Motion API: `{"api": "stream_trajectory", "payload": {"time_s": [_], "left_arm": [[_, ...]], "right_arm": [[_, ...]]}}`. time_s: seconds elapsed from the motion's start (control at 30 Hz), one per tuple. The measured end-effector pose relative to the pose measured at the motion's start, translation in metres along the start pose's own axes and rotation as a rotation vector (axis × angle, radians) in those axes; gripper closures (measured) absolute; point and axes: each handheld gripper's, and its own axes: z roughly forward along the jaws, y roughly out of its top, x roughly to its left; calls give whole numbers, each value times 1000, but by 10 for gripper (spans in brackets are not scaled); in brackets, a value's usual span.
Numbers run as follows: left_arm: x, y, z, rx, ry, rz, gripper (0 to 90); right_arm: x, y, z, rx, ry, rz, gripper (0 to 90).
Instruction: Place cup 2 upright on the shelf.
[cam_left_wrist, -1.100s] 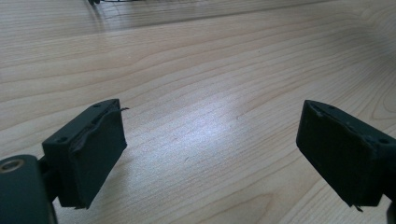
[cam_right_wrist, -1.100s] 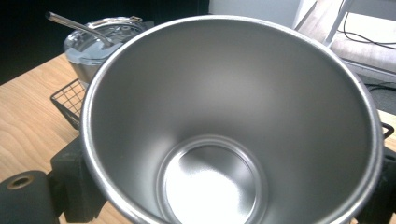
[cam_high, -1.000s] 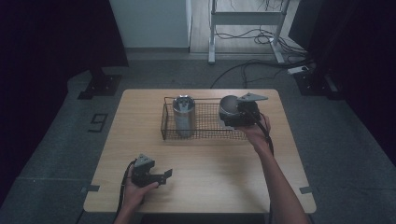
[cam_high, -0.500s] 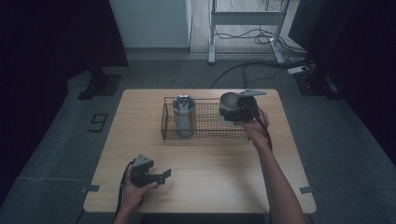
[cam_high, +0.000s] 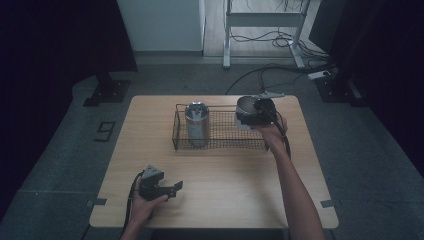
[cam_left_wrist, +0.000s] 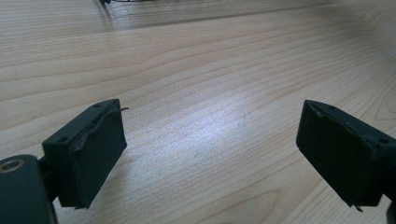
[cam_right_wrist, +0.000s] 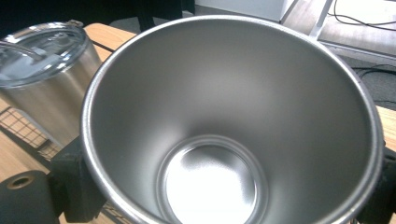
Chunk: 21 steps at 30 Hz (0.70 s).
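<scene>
My left gripper (cam_high: 172, 188) rests near the front left of the wooden table (cam_high: 225, 200), jaws spread wide with nothing between them; in the left gripper view I see bare wood grain between the two black pads (cam_left_wrist: 95, 154). It has no part in this step, so I judge it best left where it is, well apart from the basket.

Farther along, at the left end of the wire basket (cam_high: 220, 146), stands the lidded steel tumbler (cam_high: 196, 122), upright, its clear lid (cam_right_wrist: 39, 39) on top. That is the thing I must not knock.

At the right end, my right gripper (cam_high: 247, 116) holds the open steel cup (cam_high: 246, 105), jaws clamped on its outside walls (the right gripper view looks straight down into the shiny bowl (cam_right_wrist: 224, 140), a black pad (cam_right_wrist: 77, 186) pressed to its left flank). The cup hangs over the basket's right end, whether it touches the wire I cannot tell.

To do this well, I think I should keep the cup upright, keep the grip firm, since polished steel may slip, and lower it straight down into the free right half, leaving a clear gap to the tumbler. I let go once the base sits flat on the mesh.
</scene>
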Motion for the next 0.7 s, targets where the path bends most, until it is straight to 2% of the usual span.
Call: {"api": "stream_trajectory", "payload": {"time_s": [0.7], "left_arm": [[0, 0, -1, -1, -2, 4, 89]], "right_arm": [[-5, 7, 32, 44, -20, 0, 78]]}}
